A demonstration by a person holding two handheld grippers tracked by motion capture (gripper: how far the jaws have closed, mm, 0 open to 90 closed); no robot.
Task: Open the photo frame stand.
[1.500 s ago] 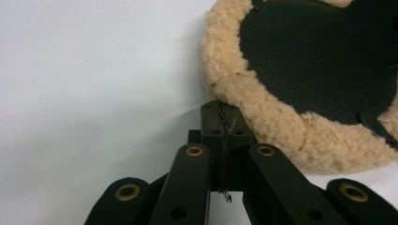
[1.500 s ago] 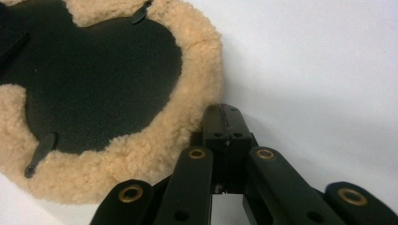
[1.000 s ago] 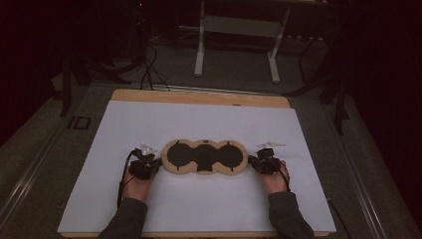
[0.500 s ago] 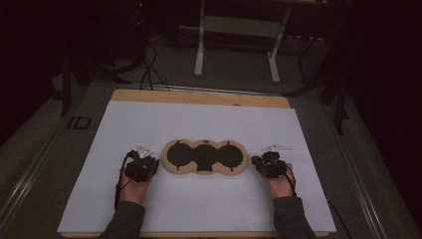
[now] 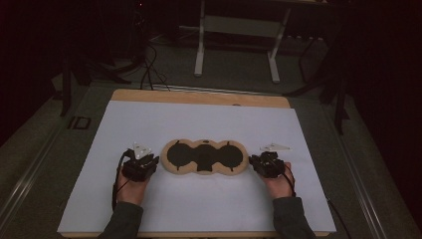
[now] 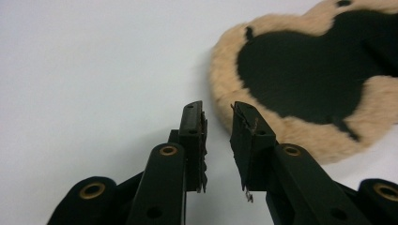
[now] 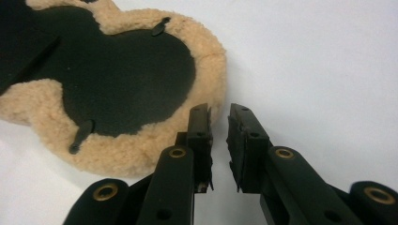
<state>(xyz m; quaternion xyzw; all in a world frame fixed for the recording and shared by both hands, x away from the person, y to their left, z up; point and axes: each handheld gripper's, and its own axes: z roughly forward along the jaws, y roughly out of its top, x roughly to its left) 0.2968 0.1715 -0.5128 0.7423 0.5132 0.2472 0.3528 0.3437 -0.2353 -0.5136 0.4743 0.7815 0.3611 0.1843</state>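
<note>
High view is showing a white surface (image 5: 199, 119) in a dark room; the fleece pad (image 5: 205, 157) is lying mid-surface, long axis running left-right, between left tongs (image 5: 153, 162) and right tongs (image 5: 253, 160), both gaping narrowly, holding nothing.

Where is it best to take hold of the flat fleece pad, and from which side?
Probably at its two rounded ends: the fleece pad lies flat and long. The left hand-held gripper comes from the left end, the right hand-held gripper from the right, each pinching the soft tan rim.
</note>
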